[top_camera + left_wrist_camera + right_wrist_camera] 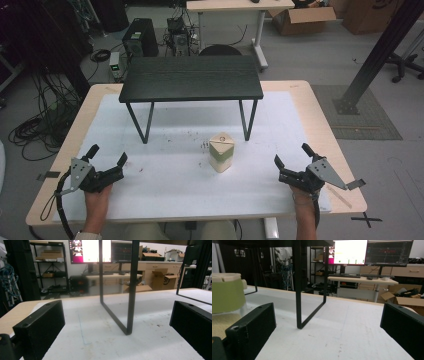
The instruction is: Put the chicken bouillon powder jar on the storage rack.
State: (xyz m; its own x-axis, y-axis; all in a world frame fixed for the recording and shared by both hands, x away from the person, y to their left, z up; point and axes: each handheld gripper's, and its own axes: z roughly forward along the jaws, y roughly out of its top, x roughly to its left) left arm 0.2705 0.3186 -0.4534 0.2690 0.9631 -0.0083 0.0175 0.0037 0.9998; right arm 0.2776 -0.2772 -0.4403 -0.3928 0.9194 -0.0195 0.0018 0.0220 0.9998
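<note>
Cream-and-green container point(221, 152) stands upright on the white mat point(165, 180), just in front of the small black table point(191, 77) — near its right front leg. Nothing holds it. Well off to its left rests the left gripper point(106, 158), jaws spread wide and empty; well to its right the right gripper point(291, 157), likewise spread. By my reckoning, handling hasn't started — reaching and grasping remain.

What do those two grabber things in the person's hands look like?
Each one is black. The left gripper and the right gripper both end in two blocky black jaws shaped like little bricks with small screw holes. A grey three-cornered plate with dots sits on top of each. A dark cable trails from each back along the forearm. No sleeves show over the forearms.
</note>
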